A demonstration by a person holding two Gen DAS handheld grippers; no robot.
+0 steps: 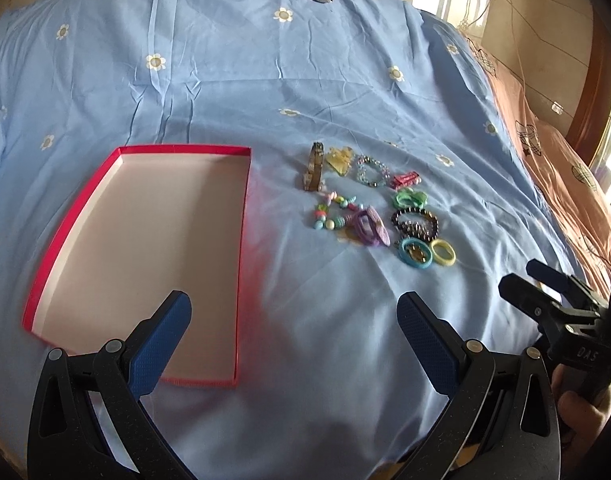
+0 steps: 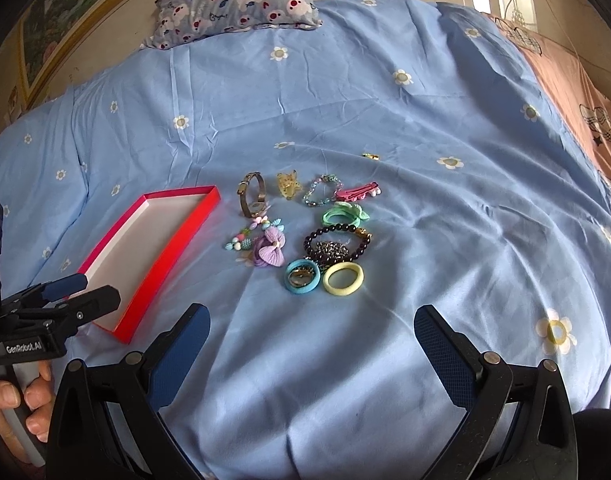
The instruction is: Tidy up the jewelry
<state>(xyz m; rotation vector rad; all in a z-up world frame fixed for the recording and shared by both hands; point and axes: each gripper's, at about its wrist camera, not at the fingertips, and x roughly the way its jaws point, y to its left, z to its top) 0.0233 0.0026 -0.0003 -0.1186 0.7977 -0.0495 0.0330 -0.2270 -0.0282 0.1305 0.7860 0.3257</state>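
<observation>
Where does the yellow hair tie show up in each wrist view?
Left wrist: yellow hair tie right of centre, nearest item on the pile's right edge.
Right wrist: yellow hair tie just below centre, front of the pile.
Shared landmark: blue hair tie touching its left side.

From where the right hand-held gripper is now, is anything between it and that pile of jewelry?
Nothing visible is. The right hand-held gripper hangs open over bare blue bedsheet, and the nearest pieces, the yellow hair tie and blue hair tie, lie straight ahead. The red box sits off to the left, clear of that path.
</observation>
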